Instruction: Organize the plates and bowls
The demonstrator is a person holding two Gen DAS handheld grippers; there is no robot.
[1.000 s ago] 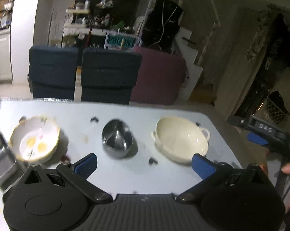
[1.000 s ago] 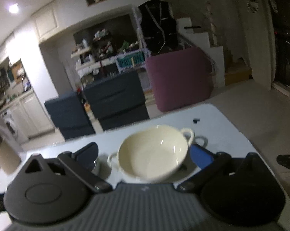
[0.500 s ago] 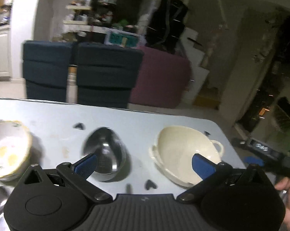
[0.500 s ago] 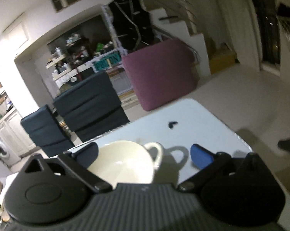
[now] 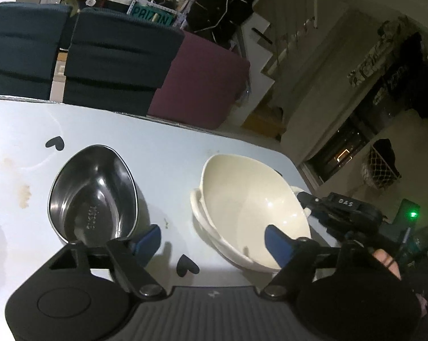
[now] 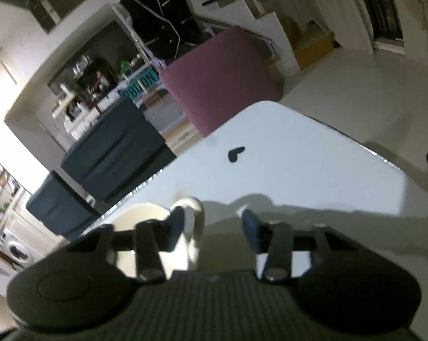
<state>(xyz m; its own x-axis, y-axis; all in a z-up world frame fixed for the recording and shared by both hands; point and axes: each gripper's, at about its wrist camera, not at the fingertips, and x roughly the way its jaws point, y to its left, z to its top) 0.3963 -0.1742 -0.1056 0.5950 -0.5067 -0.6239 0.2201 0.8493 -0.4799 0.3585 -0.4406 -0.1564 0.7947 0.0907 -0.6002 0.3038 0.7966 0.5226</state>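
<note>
A cream two-handled bowl point(image 5: 250, 204) sits on the white table point(image 5: 162, 153), with a steel bowl point(image 5: 93, 196) to its left. My left gripper point(image 5: 212, 240) is open above the table between the two bowls, its right finger over the cream bowl's near rim. My right gripper point(image 6: 212, 224) is partly closed around the cream bowl's right handle point(image 6: 192, 213), the handle between the two blue pads; contact is not clear. The right gripper also shows in the left wrist view point(image 5: 338, 213) at the bowl's right side.
Black heart-shaped marks point(image 5: 55, 143) lie on the table, one near its far right corner point(image 6: 236, 153). Brown stains point(image 5: 23, 196) mark the left part. Dark blue chairs point(image 5: 120, 56) and a purple seat point(image 5: 202, 85) stand beyond the far edge. The table's right edge point(image 6: 384, 159) is close.
Both grippers have moved in toward the cream bowl. The right gripper's jaws have narrowed around the bowl's right handle. The yellow-patterned bowl has left the left wrist view.
</note>
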